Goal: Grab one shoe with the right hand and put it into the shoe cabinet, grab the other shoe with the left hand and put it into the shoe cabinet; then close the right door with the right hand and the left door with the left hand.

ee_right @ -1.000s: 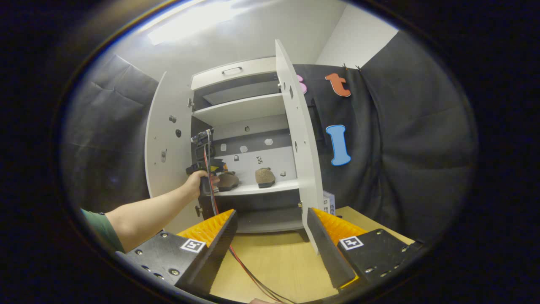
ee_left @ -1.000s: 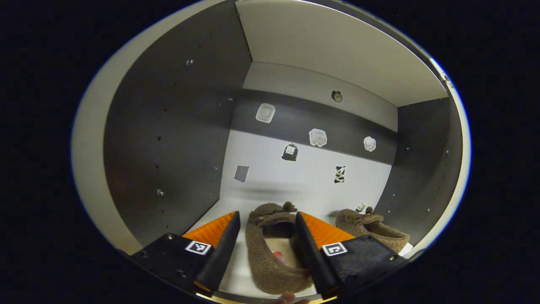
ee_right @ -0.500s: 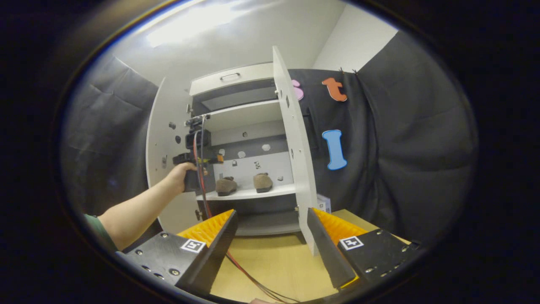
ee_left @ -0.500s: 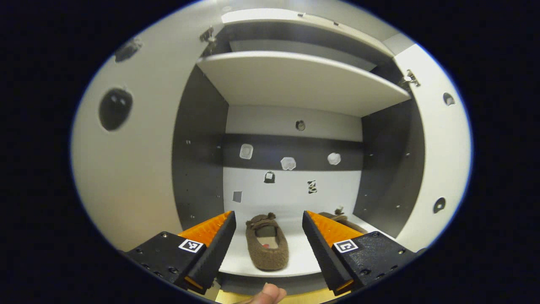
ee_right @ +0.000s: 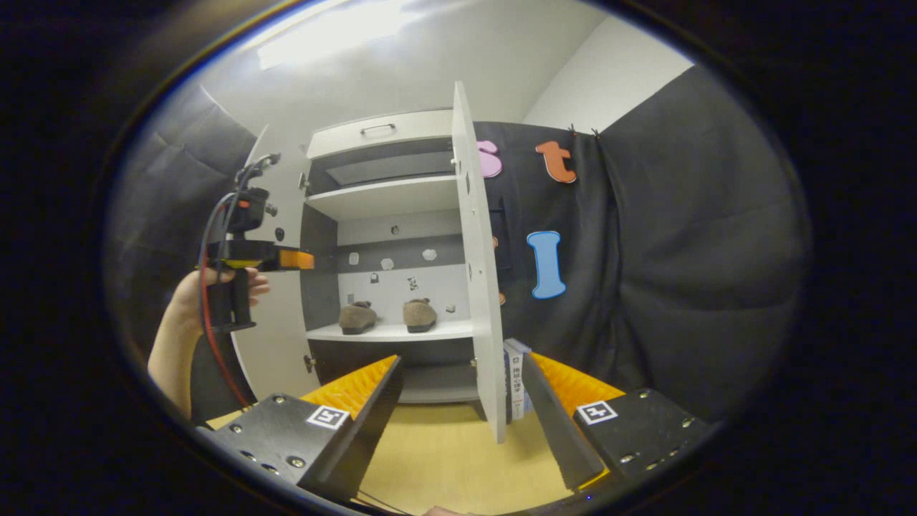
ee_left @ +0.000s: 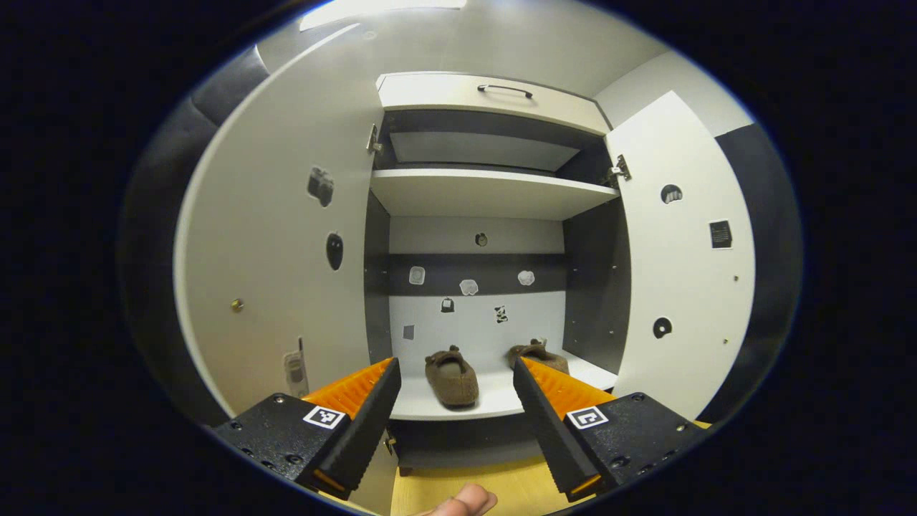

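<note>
inside, both shoes (ee_left: 451, 368) sit; cabinet doors (ee_left: 279, 272) open.

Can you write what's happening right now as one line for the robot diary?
shoes: both on shelf | doors: both open | left gripper: open, empty | right gripper: open, empty | next: close right door

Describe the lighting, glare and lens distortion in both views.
Left gripper view: fisheye bends the left door into a curve; the shelf shades the compartment, yet both shoes are sharp.
Right gripper view: ceiling glare washes out the top; the right door bows; the wooden table is evenly lit.
</note>
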Action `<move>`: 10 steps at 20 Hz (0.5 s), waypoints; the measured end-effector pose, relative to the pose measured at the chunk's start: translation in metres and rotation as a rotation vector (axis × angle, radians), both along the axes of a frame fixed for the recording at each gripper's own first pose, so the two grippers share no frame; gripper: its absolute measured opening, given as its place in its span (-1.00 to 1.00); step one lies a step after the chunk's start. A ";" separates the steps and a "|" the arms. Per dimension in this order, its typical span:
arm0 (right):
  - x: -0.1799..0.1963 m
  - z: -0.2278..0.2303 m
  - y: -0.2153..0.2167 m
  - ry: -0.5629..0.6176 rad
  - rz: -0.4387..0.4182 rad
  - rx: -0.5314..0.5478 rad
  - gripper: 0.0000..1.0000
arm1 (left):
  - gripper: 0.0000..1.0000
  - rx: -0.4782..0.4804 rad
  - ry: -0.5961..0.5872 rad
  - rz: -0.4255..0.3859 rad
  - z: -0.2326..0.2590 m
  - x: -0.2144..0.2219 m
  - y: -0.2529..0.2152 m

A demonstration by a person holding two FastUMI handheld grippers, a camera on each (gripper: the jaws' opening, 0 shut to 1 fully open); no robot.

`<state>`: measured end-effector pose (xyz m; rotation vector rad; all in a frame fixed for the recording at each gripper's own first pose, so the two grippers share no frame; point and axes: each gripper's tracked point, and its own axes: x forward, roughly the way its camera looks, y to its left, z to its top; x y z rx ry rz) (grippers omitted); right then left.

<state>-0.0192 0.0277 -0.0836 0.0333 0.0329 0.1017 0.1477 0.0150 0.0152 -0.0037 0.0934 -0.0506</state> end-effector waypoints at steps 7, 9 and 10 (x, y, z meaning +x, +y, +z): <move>0.035 0.026 -0.050 -0.002 -0.033 -0.009 1.00 | 0.93 -0.066 -0.010 -0.052 -0.015 -0.092 0.013; 0.047 0.037 -0.069 -0.014 -0.037 -0.020 0.98 | 0.93 -0.064 0.006 -0.039 -0.024 -0.111 0.020; 0.054 0.042 -0.076 -0.018 -0.031 -0.014 0.98 | 0.93 -0.074 0.010 -0.033 -0.028 -0.119 0.022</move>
